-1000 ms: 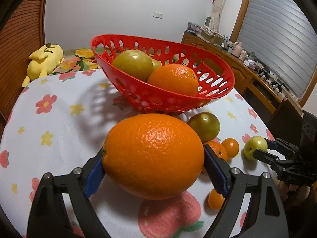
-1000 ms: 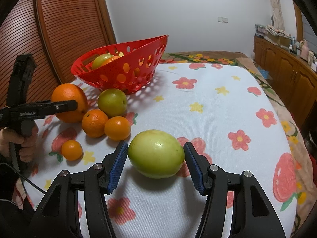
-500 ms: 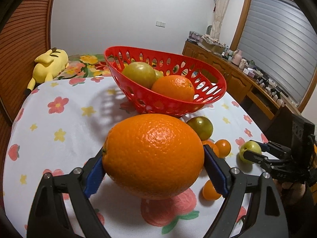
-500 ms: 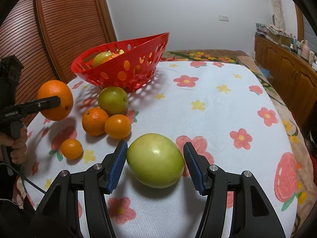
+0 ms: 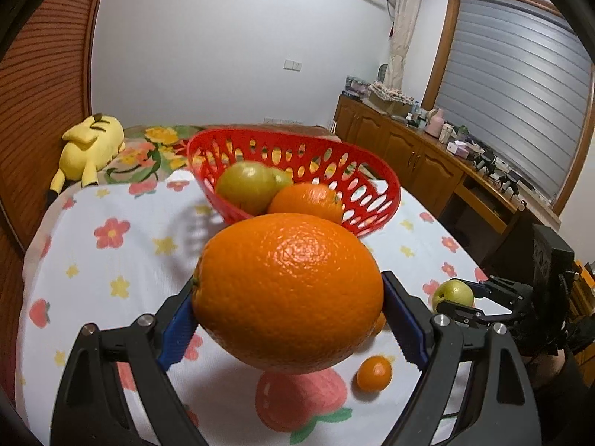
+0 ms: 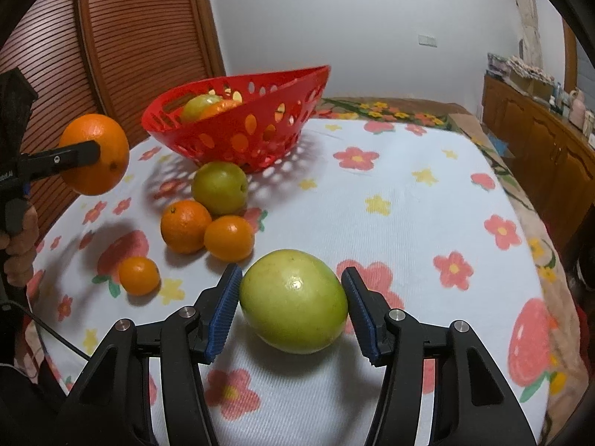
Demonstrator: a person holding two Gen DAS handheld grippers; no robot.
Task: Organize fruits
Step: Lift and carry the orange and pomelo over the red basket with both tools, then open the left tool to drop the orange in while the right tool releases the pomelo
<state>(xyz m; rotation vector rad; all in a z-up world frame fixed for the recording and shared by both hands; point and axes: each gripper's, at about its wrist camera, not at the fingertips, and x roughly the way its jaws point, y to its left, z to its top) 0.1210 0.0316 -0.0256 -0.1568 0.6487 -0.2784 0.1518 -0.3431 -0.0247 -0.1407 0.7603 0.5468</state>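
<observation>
My left gripper (image 5: 293, 319) is shut on a large orange (image 5: 288, 291) and holds it above the table, in front of the red basket (image 5: 372, 200). The held orange also shows in the right wrist view (image 6: 95, 154), left of the red basket (image 6: 238, 137). The basket holds a green fruit (image 5: 245, 186) and an orange (image 5: 306, 200). My right gripper (image 6: 292, 314) is shut on a green apple (image 6: 293, 301), low over the cloth. Loose on the table are a green fruit (image 6: 219, 187), two oranges (image 6: 185, 226) (image 6: 228, 238) and a small tangerine (image 6: 138, 275).
The round table has a white flowered cloth (image 6: 409, 200). A yellow plush toy (image 5: 93, 145) lies at its far left edge. A wooden slatted door (image 6: 141, 37) stands behind the basket and a wooden sideboard (image 5: 427, 163) with clutter runs along the right.
My left gripper has lifted the large orange higher and drawn back from the basket. My right gripper has raised the green apple slightly off the cloth.
</observation>
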